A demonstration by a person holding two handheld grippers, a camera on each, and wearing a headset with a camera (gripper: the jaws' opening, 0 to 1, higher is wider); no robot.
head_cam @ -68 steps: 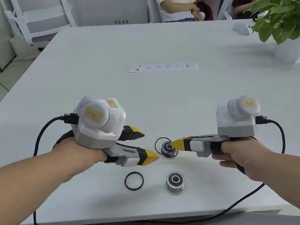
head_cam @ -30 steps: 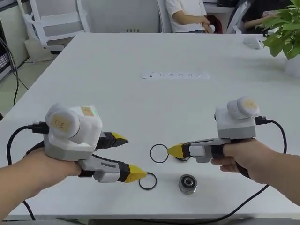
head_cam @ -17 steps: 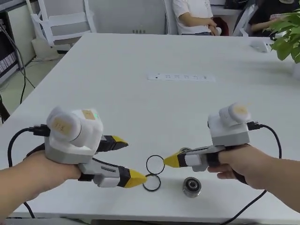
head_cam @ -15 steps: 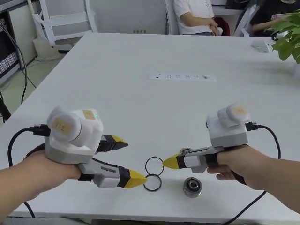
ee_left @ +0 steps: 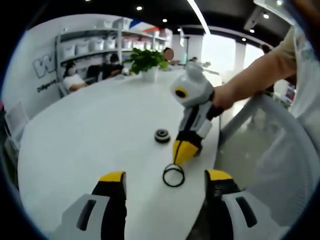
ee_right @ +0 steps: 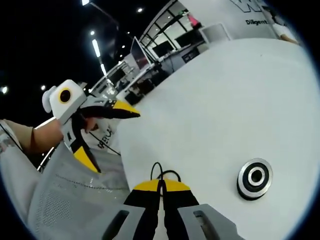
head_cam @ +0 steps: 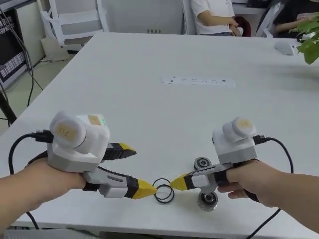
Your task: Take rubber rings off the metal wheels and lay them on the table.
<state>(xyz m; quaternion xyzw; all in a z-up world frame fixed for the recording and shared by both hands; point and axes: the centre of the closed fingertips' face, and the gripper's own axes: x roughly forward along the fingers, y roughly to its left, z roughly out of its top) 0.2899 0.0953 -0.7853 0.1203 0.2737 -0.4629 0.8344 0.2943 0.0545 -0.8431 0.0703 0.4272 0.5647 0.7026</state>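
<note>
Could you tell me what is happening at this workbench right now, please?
A person holds a claw in each hand over a white table. The right claw is shut on a black rubber ring, low at the table and touching a second ring that lies there. The left claw hangs open beside them, holding nothing. A far metal wheel and a near metal wheel sit on the table by the right claw.

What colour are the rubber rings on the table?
The rings are black, clearest in head view.

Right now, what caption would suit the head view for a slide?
Shut right claw holds a rubber ring against another on the table; left claw open, two metal wheels nearby.
</note>
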